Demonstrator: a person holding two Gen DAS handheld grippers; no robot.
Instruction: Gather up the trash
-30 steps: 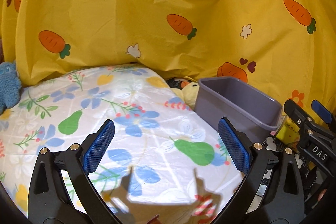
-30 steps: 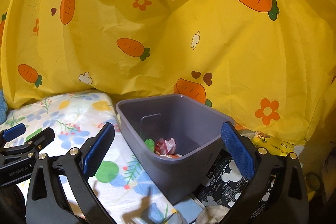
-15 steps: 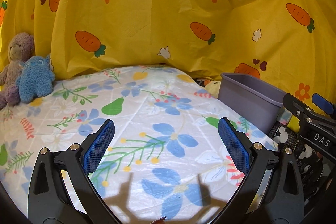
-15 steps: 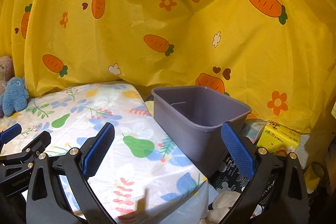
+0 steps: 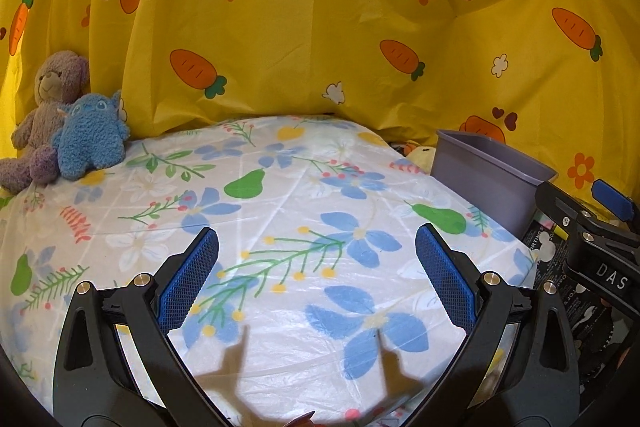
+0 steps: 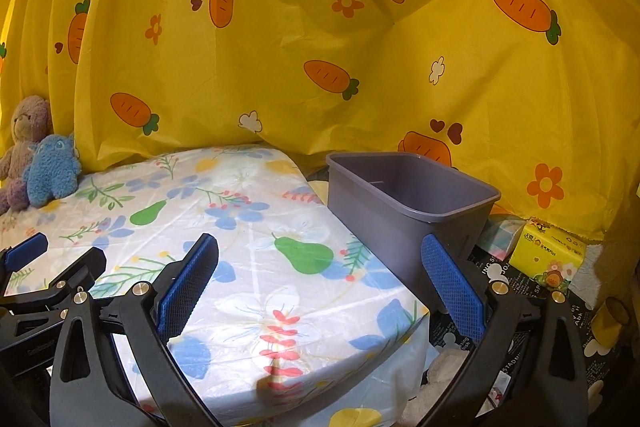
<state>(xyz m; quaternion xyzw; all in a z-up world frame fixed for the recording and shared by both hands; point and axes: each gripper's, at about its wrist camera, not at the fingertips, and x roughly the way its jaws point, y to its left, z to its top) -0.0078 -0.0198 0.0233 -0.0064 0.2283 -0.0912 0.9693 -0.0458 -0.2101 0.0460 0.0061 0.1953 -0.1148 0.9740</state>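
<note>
1. Our left hand-held gripper [image 5: 317, 279] hangs over the middle of the surface [image 5: 280, 211] with its blue pads spread wide and nothing between them.

2. Our right hand-held gripper [image 6: 320, 283] is just as wide open and just as empty, sitting above the right-hand corner of the surface, near the grey bin [image 6: 404, 203].

3. The bin stands just beside the right edge of the surface, lower than the top, in front of the yellow carrot-print curtain [image 6: 320, 27]. From both wrist views we see only its rim and upper inner walls, so we cannot tell what lies in it.

4. We find no loose trash on the flower-and-pear cover in either view. The only things resting on it are a brown teddy bear [image 5: 44, 115] and a blue plush toy [image 5: 90, 139], side by side and touching at the far left corner; we would not count them as trash.

5. Our judgement is that the collecting is at or close to its end: the top looks cleared and neither gripper carries anything.

6. What may be left lies off the top. On the patterned floor beside the bin we see a yellow tissue pack [image 6: 548, 255] and some pale crumpled material near the bottom edge of the right view; whether either belongs in the bin we cannot say.
</note>
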